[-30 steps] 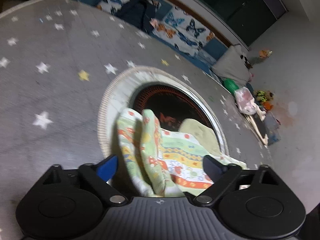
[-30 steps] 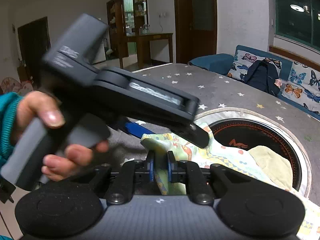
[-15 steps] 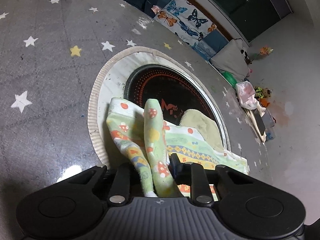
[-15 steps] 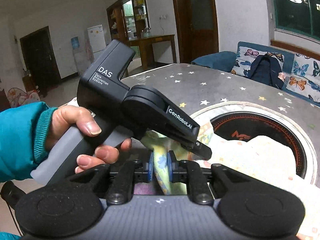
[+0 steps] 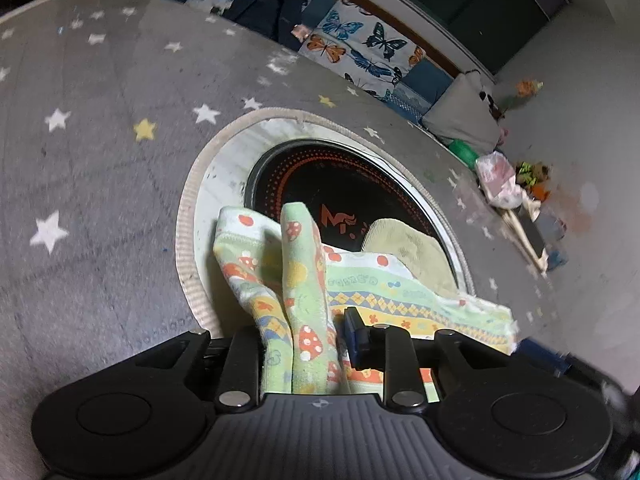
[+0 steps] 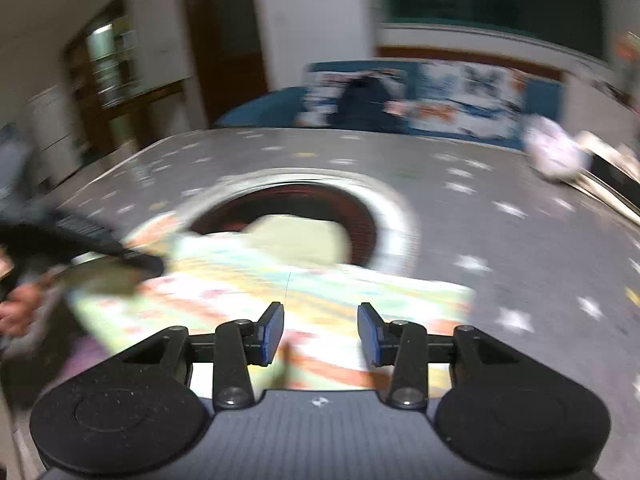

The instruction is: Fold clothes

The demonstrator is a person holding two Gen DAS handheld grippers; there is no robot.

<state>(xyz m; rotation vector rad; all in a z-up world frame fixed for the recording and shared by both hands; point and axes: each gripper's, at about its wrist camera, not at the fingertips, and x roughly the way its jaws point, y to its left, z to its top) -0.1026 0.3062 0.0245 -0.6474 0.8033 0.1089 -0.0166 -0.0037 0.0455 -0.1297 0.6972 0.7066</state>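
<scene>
Your left gripper (image 5: 302,344) sits narrow on a bunched fold of the cloth (image 5: 400,300); two ridges of it stand up between the jaws, which are easing open slightly, pads still against the fabric. The rest of the cloth spreads flat to the right, over the rim of the round black cooktop (image 5: 320,184) sunk in the grey starred table (image 5: 100,160). An olive rag (image 5: 408,248) lies on the cooktop, tucked under the cloth's far edge.

Your right gripper (image 6: 320,334) hovers over the flat part of the cloth (image 6: 360,288), jaws about half open and opening, nothing between them. View is motion-blurred. At its left edge, your left hand (image 6: 20,312) shows on the other tool
</scene>
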